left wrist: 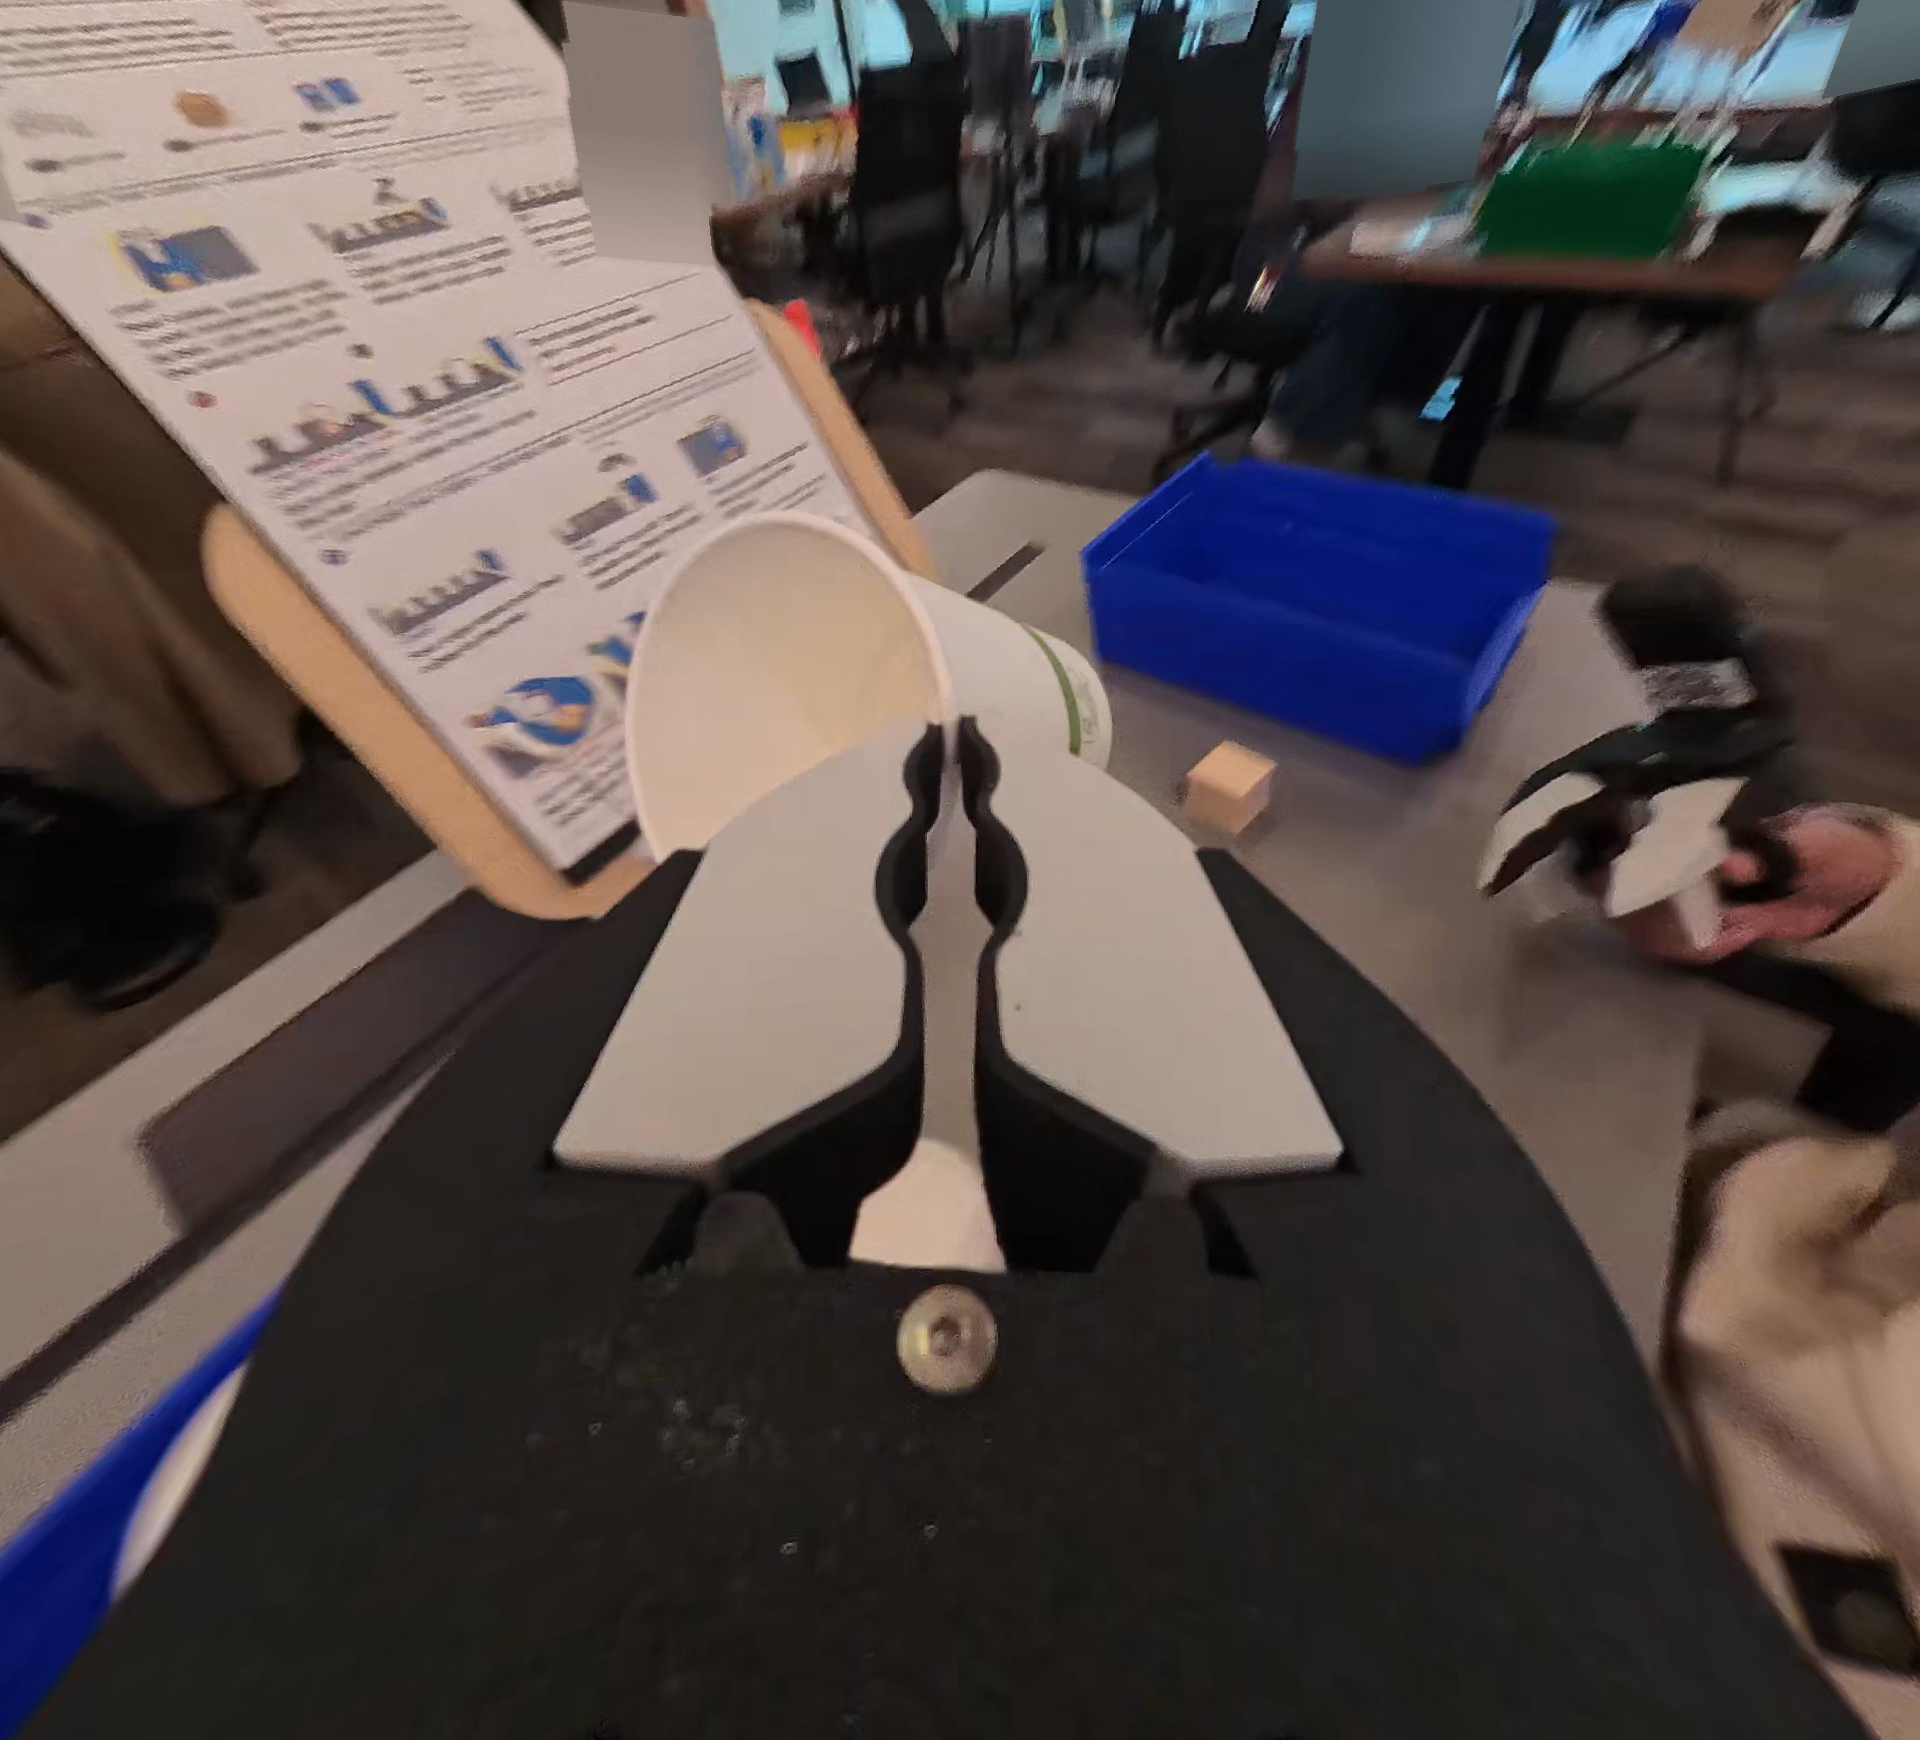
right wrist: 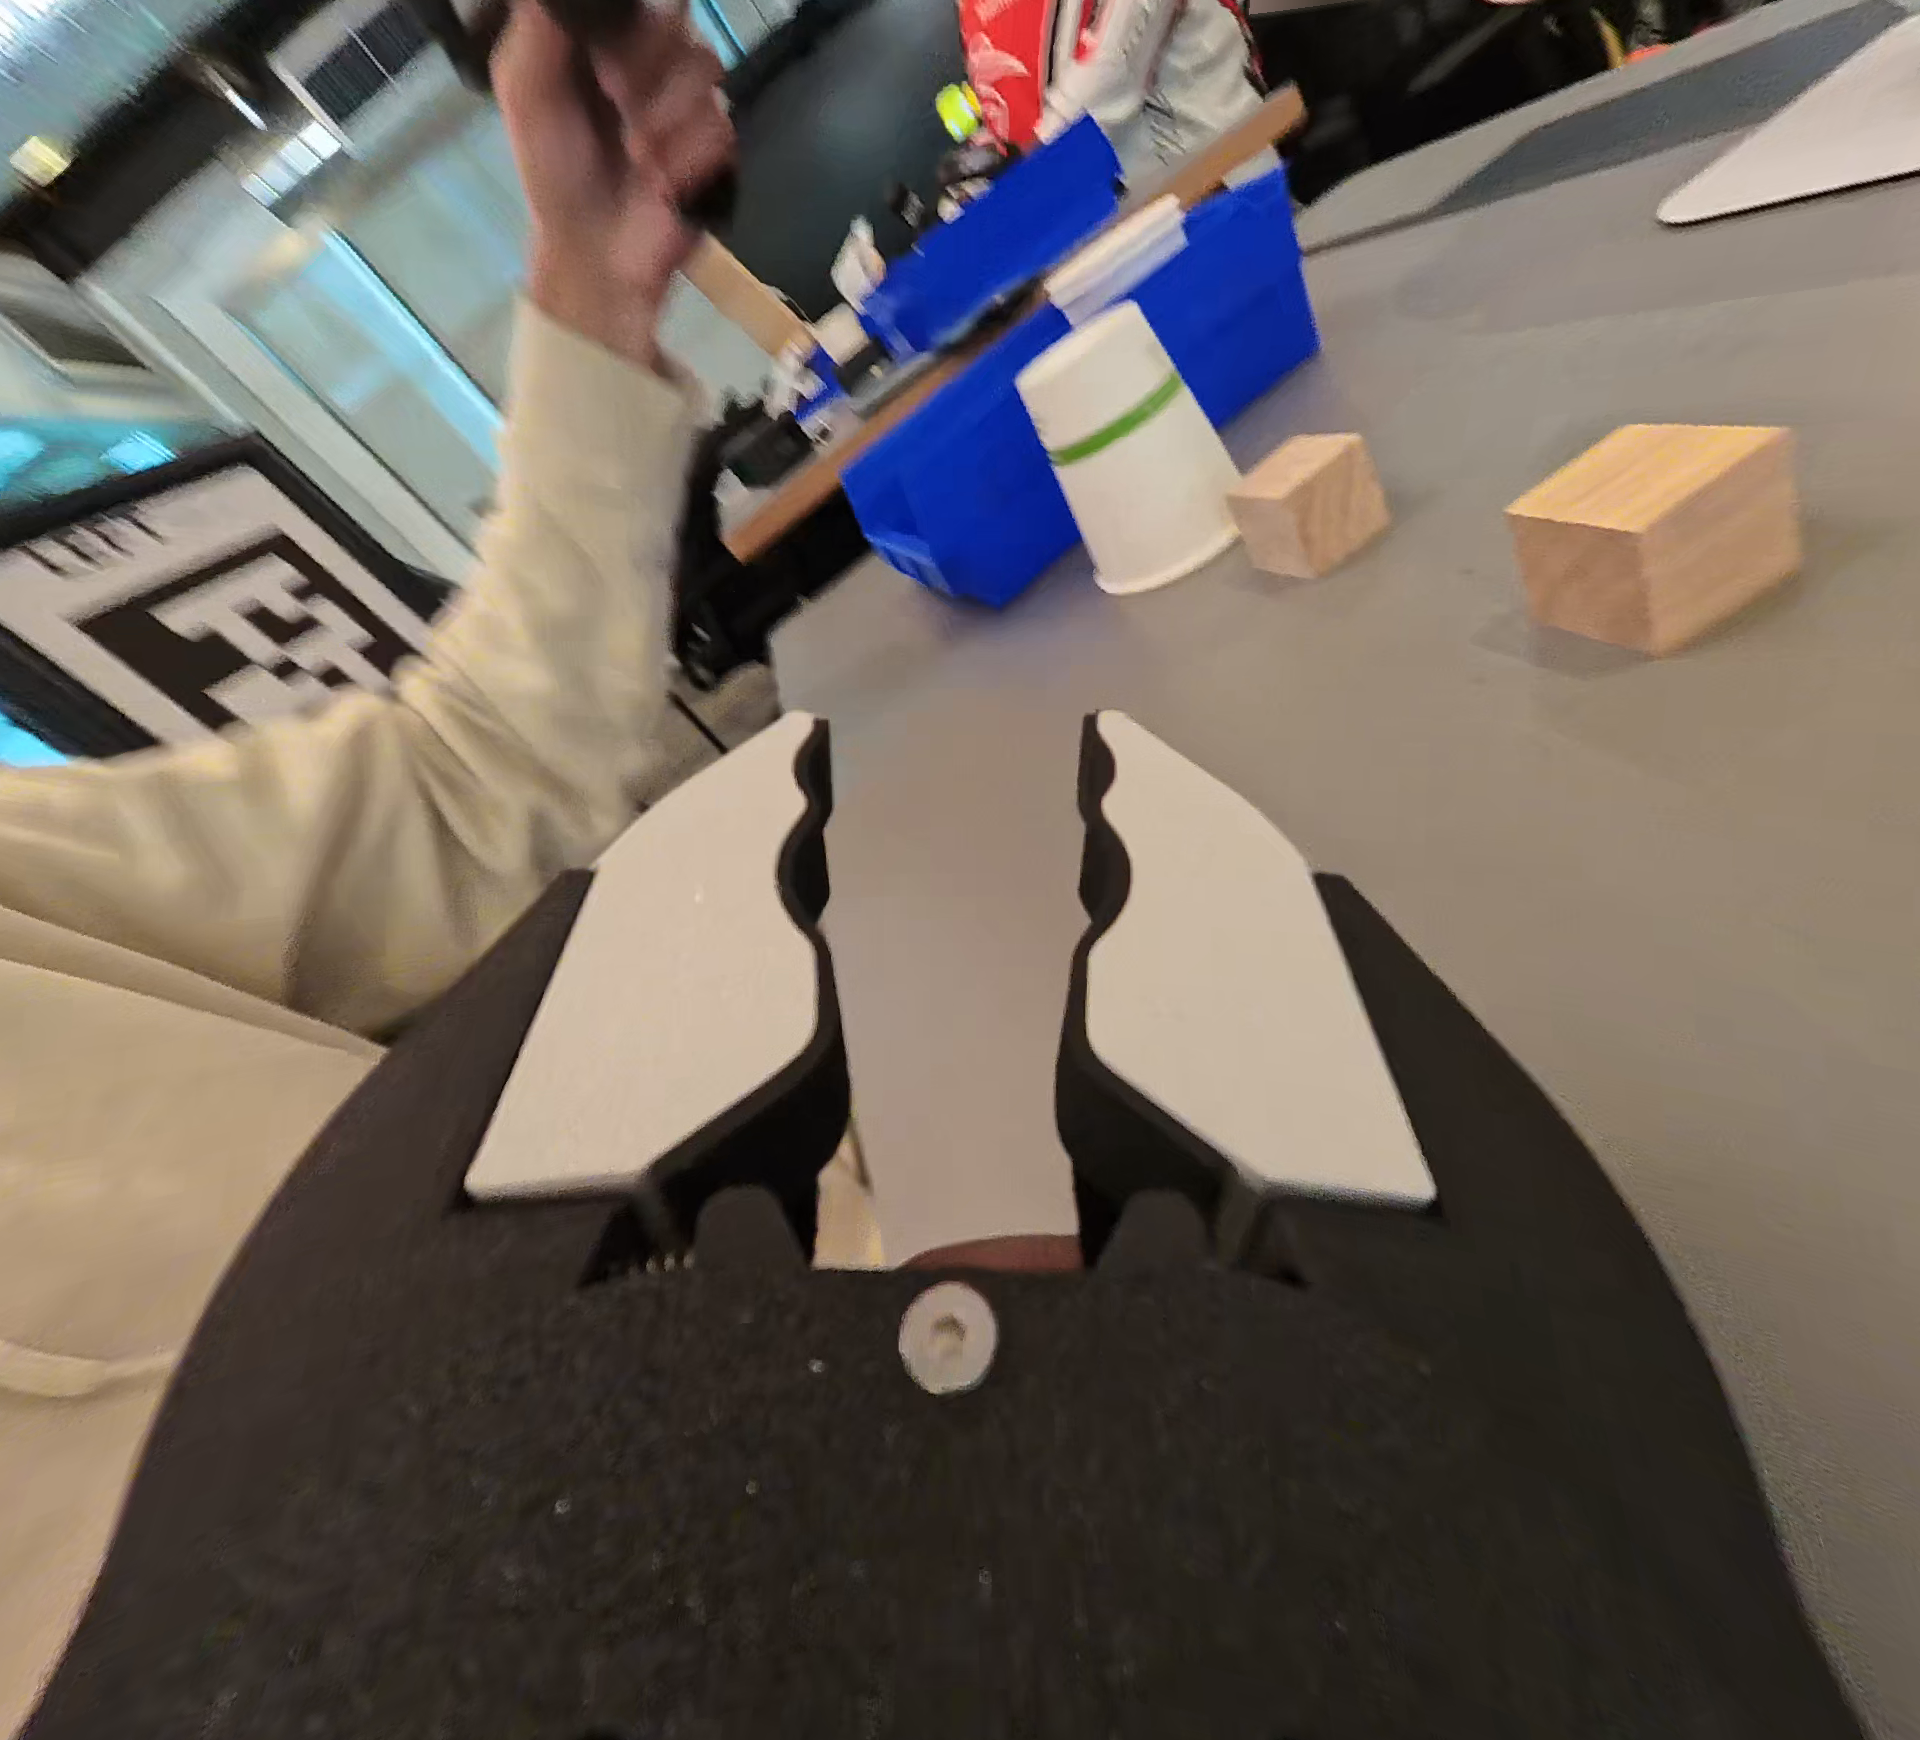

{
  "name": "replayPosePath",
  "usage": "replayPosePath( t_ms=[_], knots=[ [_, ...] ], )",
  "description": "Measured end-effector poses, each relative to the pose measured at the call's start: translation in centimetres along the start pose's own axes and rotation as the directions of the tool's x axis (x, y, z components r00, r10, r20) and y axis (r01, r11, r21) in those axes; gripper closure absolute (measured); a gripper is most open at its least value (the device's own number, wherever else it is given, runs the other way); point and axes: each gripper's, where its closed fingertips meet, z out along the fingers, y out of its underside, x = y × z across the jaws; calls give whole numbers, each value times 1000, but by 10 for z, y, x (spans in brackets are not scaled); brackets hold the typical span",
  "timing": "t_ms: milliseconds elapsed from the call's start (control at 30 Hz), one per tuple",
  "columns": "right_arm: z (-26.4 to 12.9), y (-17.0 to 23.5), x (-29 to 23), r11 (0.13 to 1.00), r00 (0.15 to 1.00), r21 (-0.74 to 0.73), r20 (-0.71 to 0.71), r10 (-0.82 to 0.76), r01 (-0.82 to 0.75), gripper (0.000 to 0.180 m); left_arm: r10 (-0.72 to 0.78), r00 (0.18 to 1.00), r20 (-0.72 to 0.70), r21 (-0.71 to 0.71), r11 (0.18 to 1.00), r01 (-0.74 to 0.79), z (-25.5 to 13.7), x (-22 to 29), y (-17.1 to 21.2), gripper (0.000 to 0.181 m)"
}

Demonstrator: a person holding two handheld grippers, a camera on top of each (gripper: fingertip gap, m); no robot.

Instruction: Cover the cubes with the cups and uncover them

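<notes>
Nearest in the left wrist view: left hand-held gripper [left wrist: 954,734] clenched on the rim of a white paper cup with a green band [left wrist: 790,682], lifted off the grey desk [left wrist: 1351,911] and tipped on its side, open mouth turned back toward the camera. Empty inside, as far as visible. Just past it on the desk, a small pale wooden cube [left wrist: 1231,781], bare. Farther right, the right hand-held gripper [left wrist: 1538,843] low over the desk. Behind the cube, an open blue plastic bin [left wrist: 1320,610]; to the left, a printed instruction sheet on a tilted wooden board [left wrist: 395,402].

Nearest in the right wrist view: right hand-held gripper [right wrist: 954,734] released, fingers spread wide with only desk [right wrist: 1351,859] between them, grasping nothing. Beyond, a large pale wooden cube [right wrist: 1657,537], uncovered. Farther on, a smaller wooden cube [right wrist: 1309,504], also uncovered, touching or just beside a second white paper cup with a green band [right wrist: 1132,464] standing mouth down. Whether anything sits under that cup: cannot tell. Behind it, a blue bin [right wrist: 1039,443].

Judged from the layout: mid-cycle. Every visible cube exposed, one cup airborne, one inverted. Covering or uncovering phase: not determinable. Left to do, at minimum: setting down the lifted cup.
</notes>
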Motion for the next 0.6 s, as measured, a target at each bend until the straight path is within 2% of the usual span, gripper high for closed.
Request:
replayPosePath(
  t_ms=[33,133,200,300,467,600],
  knots=[
    [1,-4,-3,998,998,37,39,40,-41,133,-42,999,-13,56,998,43,2,16,4,178],
    [7,-15,-16,973,974,142,165,159,-183,120,-186,979,-80,168,966,198,10,60,22,178],
    [15,-20,-22,943,942,178,238,237,-282,108,-246,959,-138,184,946,268,18,90,36,178],
    [32,-30,-27,893,894,205,299,333,-401,88,-263,948,-177,172,940,293,31,124,50,178],
    [57,-42,-38,835,806,167,414,424,-525,78,-277,930,-243,164,933,320,43,165,53,178],
    [57,-65,-44,767,712,186,550,437,-614,74,-271,922,-277,139,938,318,54,184,58,178]
  ],
)
